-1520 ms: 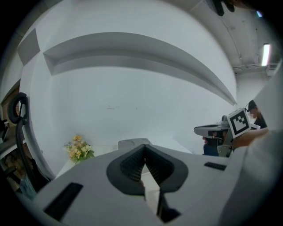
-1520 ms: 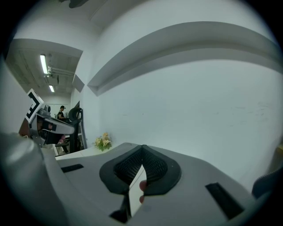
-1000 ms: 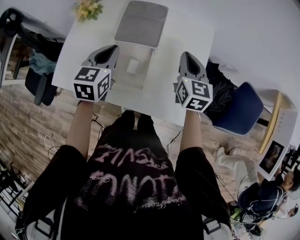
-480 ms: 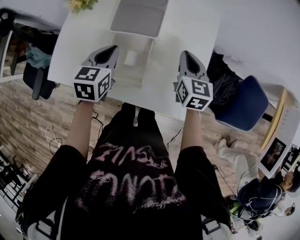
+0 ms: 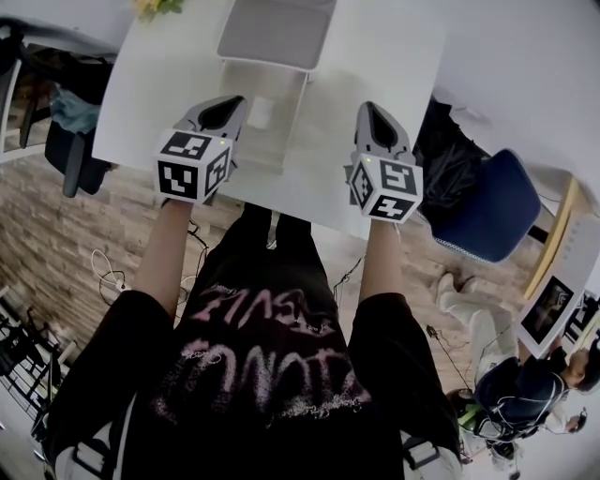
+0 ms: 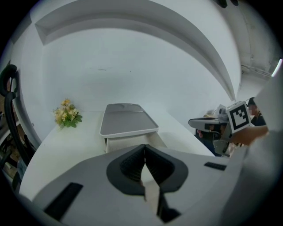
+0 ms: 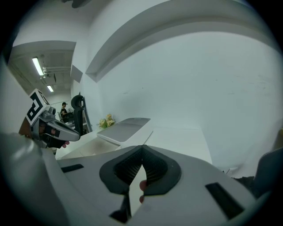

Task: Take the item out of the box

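Observation:
An open white box stands on the white table, its grey lid folded back on the far side. Inside lies a small white item. My left gripper hovers over the box's left wall, jaws shut and empty. My right gripper hangs over bare table right of the box, also shut and empty. In the left gripper view the left gripper points at the lid. In the right gripper view the right gripper has the lid ahead to its left.
A bunch of yellow flowers sits at the table's far left corner. A blue chair stands to the right of the table, a dark chair to the left. The near table edge runs just below both grippers.
Both grippers have sunk toward the table. The left one has shifted slightly right, closer to the box. Both jaws stay shut.

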